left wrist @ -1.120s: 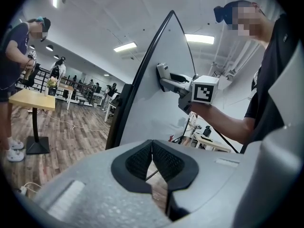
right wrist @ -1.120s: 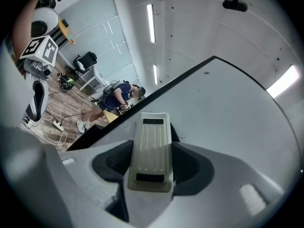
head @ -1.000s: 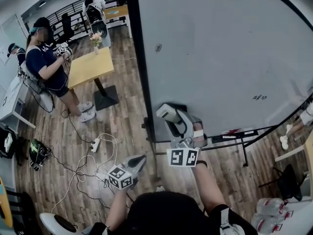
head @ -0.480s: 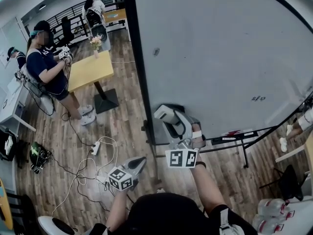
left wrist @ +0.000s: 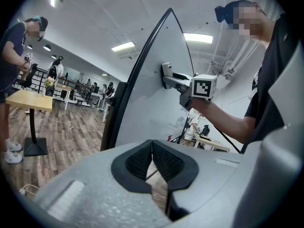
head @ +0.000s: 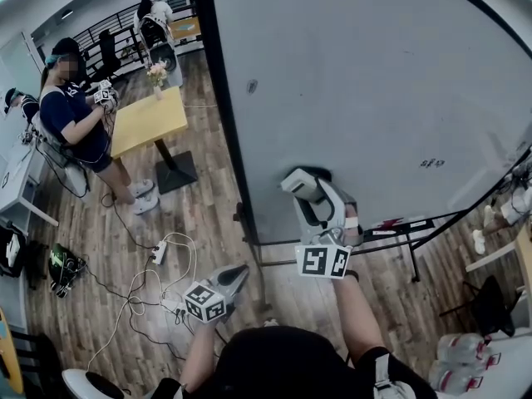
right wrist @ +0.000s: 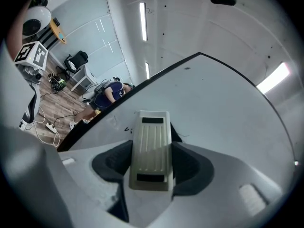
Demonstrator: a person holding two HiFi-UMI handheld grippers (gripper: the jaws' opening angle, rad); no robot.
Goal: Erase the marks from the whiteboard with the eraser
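Note:
The big whiteboard [head: 374,81] stands upright ahead of me. A few small dark marks [head: 431,163] sit low on its right part. My right gripper [head: 314,191] is shut on the pale grey eraser [head: 302,184], which presses on the board's lower part, left of the marks. In the right gripper view the ribbed eraser [right wrist: 151,148] sits between the jaws, flat to the board [right wrist: 213,108], with small marks [right wrist: 127,128] to its left. My left gripper [head: 230,278] hangs low by the board's left edge; its jaws [left wrist: 152,158] are shut on nothing.
A person [head: 75,115] stands at the left beside a yellow table [head: 150,119] with flowers. Cables and a power strip [head: 158,252] lie on the wooden floor. The board's tray [head: 407,227] runs under the eraser. Water bottles [head: 461,360] stand at the lower right.
My right gripper has slid the eraser a little to the right along the board's lower part. The left gripper has stayed put.

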